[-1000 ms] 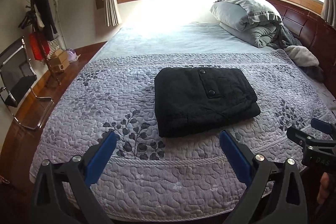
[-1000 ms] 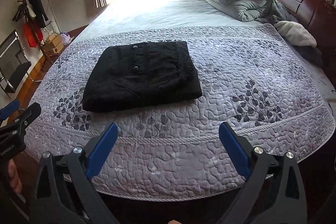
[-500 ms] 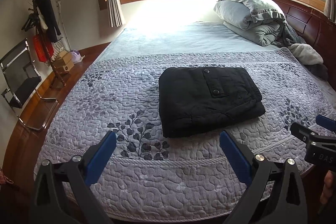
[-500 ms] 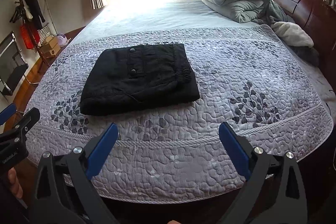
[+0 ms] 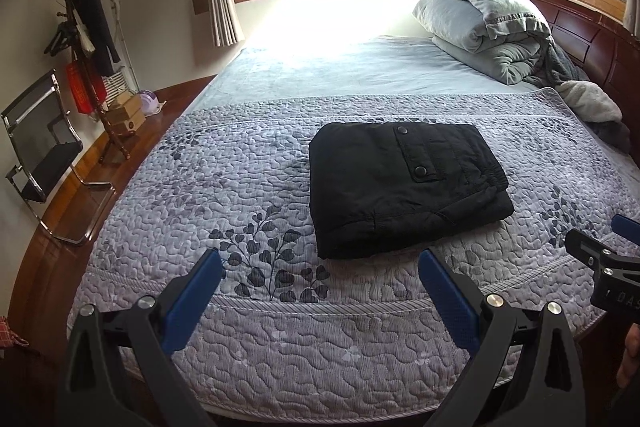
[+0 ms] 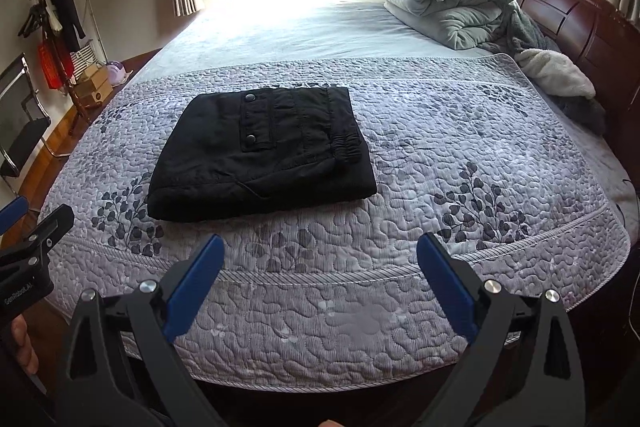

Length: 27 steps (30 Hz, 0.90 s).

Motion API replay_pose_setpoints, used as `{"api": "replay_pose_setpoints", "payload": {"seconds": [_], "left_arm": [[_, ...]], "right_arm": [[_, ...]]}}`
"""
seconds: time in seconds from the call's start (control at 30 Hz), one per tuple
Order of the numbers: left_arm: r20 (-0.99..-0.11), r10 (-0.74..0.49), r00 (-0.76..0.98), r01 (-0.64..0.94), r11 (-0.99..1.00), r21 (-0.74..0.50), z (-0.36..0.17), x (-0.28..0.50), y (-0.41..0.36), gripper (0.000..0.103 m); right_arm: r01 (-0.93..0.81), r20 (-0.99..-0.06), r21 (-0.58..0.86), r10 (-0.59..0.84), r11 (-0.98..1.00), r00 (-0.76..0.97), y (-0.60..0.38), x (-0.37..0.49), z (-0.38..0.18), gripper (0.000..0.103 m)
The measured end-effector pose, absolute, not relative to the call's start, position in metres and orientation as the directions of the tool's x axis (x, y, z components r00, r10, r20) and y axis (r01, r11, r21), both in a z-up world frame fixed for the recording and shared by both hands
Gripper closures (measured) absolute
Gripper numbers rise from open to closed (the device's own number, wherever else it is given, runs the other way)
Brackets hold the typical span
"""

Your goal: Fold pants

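Both grippers spread — pants (image 5: 404, 187) folded.

Folded black pants (image 6: 262, 155) flat on quilt (image 6: 440, 187); right gripper (image 6: 318, 275) spread wide, empty, near bed edge.

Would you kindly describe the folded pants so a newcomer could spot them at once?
Start at the wide bed with the grey leaf-patterned quilted bedspread. On its middle lies the folded black pants, a flat rectangular bundle. Two round snap buttons on a pocket flap distinguish it from the pale grey rolled duvet by the headboard.
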<state>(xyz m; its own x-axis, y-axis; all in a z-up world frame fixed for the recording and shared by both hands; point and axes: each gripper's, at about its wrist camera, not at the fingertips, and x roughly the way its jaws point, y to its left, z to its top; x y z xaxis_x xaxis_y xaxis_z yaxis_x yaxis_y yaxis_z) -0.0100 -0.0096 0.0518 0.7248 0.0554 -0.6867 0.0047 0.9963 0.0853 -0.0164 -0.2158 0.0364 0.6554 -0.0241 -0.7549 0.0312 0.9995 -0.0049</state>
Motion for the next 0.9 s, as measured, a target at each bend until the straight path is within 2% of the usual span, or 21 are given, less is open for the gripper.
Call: {"api": "replay_pose_setpoints", "payload": {"seconds": [0.9], "left_arm": [[-0.690,0.034,0.723,0.021,0.997,0.072,0.0454,-0.0057,-0.0111,0.004]], "right_arm": [[0.013,-0.763,-0.005,-0.012,1.000,0.646,-0.2166,-0.0124,0.0314,0.006]]}}
